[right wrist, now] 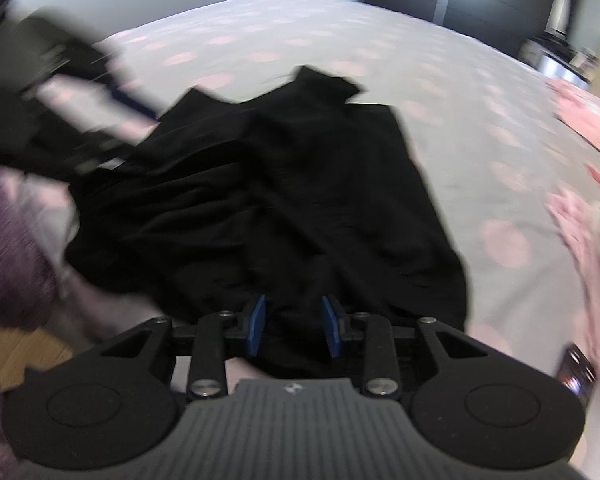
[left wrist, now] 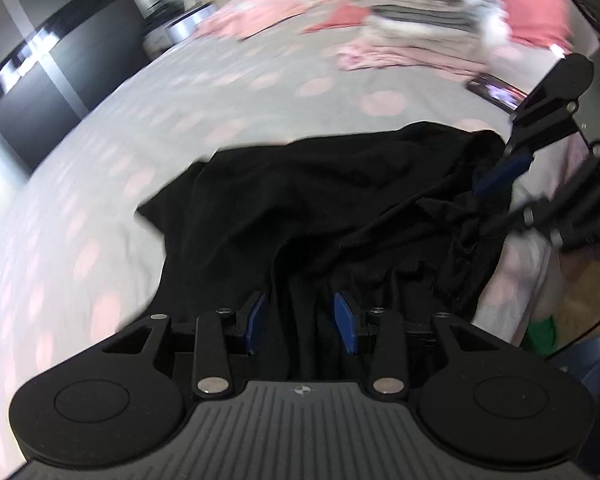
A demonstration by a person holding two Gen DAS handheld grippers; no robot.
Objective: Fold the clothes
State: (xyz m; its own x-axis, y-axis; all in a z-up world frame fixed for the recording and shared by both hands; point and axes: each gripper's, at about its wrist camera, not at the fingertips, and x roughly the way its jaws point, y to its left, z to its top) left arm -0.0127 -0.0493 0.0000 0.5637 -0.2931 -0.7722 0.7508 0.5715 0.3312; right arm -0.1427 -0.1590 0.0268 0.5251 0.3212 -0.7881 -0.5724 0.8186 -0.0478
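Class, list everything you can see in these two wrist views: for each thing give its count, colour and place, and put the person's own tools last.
Black garment: one, black, rumpled on the bed near its edge, fabric running between both tongs.
Bedsheet: one, grey with pink dots, covering the bed.
Pile of clothes: one heap, pink, grey and striped, at the far side of the bed; blurred.
Phone: one, dark with a lit screen, on the sheet beside the pile.
Dark wardrobe: one, black, beyond the bed.
Wooden floor: brown, beside the bed.
Left tongs: one, black with blue pads, open around garment fabric.
Right tongs: one, black with blue pads, open around the garment's near edge.
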